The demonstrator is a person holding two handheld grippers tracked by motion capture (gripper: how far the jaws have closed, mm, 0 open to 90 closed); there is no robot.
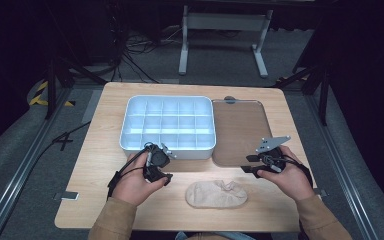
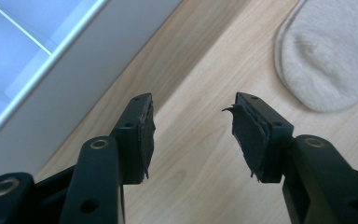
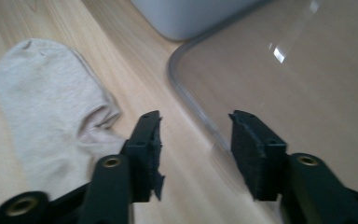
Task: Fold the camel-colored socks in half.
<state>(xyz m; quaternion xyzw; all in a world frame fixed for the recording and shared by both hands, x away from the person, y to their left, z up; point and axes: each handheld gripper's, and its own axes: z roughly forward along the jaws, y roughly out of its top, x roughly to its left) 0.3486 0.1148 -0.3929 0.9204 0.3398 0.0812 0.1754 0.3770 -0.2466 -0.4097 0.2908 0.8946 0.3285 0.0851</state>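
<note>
Beige sock (image 1: 216, 194) lies flat on the wooden counter (image 1: 105, 150) at the near edge, roughly centred between the two hands, touching neither tongs. Its cuff end is bunched slightly toward the right.

Left tongs (image 1: 161, 170): held in the left hand (image 1: 135, 182), just left of the sock and close to the near wall of the white divided box (image 1: 167, 122). In the left gripper view the jaws stand well apart with bare counter between them; nothing held. The sock's (image 2: 326, 51) rounded end sits beyond the right jaw, apart from it.

Right tongs (image 1: 252, 165): held in the right hand (image 1: 290, 177), just right of and slightly beyond the sock, over the near edge of the clear brownish tray (image 1: 240, 130). In the right gripper view the jaws are likewise spread wide, empty, with counter and the tray's (image 3: 307, 70) rounded corner between and beyond them. The sock (image 3: 51, 107) lies to the left of the left jaw, not in contact.

Box compartments appear empty. Tray lies directly right of the box, the two touching or nearly so.
</note>
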